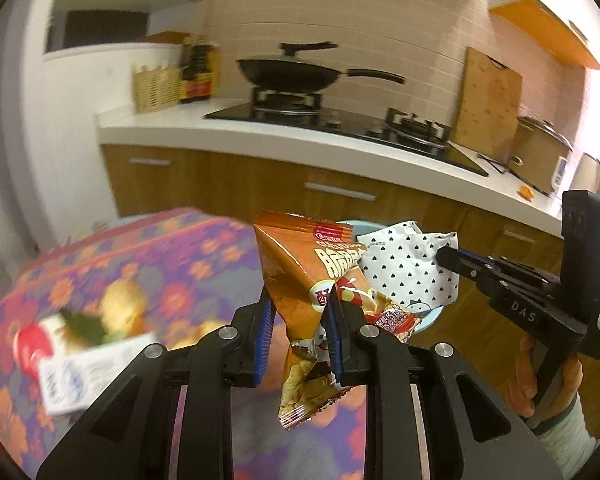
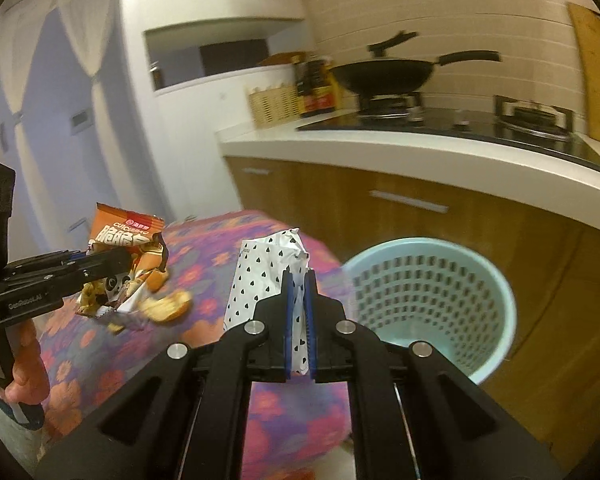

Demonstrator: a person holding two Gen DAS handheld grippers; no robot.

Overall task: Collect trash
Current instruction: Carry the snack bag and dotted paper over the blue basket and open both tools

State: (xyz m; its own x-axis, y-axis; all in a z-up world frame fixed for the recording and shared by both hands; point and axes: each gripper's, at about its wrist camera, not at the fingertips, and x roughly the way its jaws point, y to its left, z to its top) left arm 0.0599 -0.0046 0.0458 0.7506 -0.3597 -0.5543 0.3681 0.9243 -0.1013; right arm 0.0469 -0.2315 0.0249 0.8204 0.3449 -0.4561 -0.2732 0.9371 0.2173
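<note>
My left gripper (image 1: 300, 304) is shut on an orange snack bag (image 1: 300, 272), which hangs crumpled between its blue pads above the flowered table. My right gripper (image 2: 299, 280) is shut on a white wrapper with black hearts (image 2: 256, 276), held upright. In the left wrist view the right gripper (image 1: 446, 256) comes in from the right with the white wrapper (image 1: 408, 268). In the right wrist view the left gripper (image 2: 118, 258) holds the orange snack bag (image 2: 120, 236) at the left. A light blue perforated waste basket (image 2: 428, 300) stands just right of the right gripper, beyond the table's edge.
The table has a purple flowered cloth (image 2: 204, 264). A blurred box with a red spot (image 1: 72, 364) and yellowish pieces (image 1: 122, 304) lie on it at the left. Behind is a kitchen counter (image 1: 260, 136) with a wok (image 1: 296, 72), a wicker basket and wooden drawers.
</note>
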